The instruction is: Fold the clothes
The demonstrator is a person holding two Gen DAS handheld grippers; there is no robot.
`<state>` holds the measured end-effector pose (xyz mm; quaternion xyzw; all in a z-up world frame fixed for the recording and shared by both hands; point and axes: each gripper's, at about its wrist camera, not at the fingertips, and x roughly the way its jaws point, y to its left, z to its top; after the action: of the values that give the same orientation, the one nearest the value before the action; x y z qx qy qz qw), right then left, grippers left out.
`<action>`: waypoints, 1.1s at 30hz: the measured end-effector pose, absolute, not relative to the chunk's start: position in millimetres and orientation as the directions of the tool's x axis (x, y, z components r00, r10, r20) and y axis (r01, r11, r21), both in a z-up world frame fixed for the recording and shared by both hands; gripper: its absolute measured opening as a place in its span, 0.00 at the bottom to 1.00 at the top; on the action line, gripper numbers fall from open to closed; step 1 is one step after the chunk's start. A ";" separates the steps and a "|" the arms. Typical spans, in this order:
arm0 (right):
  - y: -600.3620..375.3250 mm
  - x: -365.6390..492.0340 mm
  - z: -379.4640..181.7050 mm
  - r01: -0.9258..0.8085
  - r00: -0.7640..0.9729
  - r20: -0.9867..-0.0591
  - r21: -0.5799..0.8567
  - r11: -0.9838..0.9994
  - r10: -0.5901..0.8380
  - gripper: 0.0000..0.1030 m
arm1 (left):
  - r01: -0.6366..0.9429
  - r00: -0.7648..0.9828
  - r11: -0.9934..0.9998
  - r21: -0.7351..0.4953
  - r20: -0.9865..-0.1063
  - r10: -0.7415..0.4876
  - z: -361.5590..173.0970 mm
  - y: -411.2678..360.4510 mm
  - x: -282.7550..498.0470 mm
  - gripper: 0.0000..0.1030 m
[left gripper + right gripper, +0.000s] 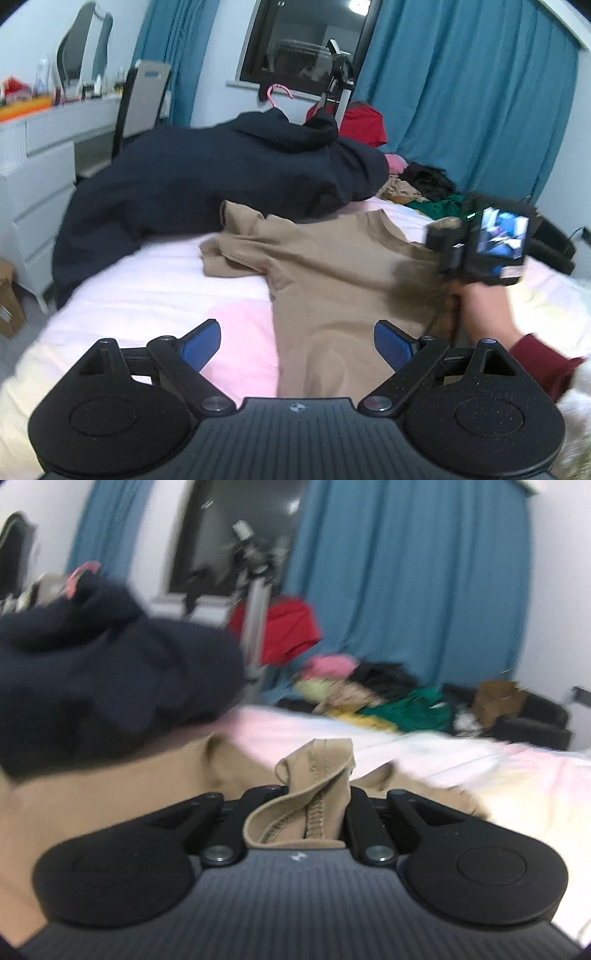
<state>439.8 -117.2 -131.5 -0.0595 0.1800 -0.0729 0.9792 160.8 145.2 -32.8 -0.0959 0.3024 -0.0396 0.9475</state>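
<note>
Tan shirt [332, 266] lies spread on the bed [166, 295], over a pale pink and white sheet, with its collar toward the far side and 1 sleeve crumpled at the left. Its far edge runs just under a big navy garment [207, 177] heaped behind it, which has a pink hanger [277, 92] poking out on top.

The left gripper [297, 341] hovers low over the near part of the shirt with its 2 blue-padded fingers [201, 341] spread wide apart, nothing between them. 1 finger sits over bare sheet, the other over tan cloth.

The right gripper [317, 797] is clenched on a bunched fold of the shirt [314, 790]; a stitched hem curls up between its black arms and rises a little above them. From the left wrist view that gripper [480, 247] shows at the shirt's right edge, held in a hand [487, 310] with a dark red cuff, and the image there is blurred.

At the far end of the bed there is a jumble of clothes [388, 698], green, yellow, black and pink. Something red [288, 627] hangs beside a stand near the dark window [306, 40], and blue curtains [461, 92] flank it. White drawers [33, 199] stand at the left.
</note>
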 end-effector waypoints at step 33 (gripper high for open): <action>-274.6 46.5 -31.6 0.022 0.982 -0.178 0.426 0.904 0.060 0.86 | 0.353 0.468 0.820 -0.450 -0.675 -0.571 -76.4 6.0 84.3 0.76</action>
<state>46.5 -274.6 -31.6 0.2185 0.0940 0.0097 0.9712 84.3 6.0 -76.4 -0.1244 0.4380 -0.2727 0.8475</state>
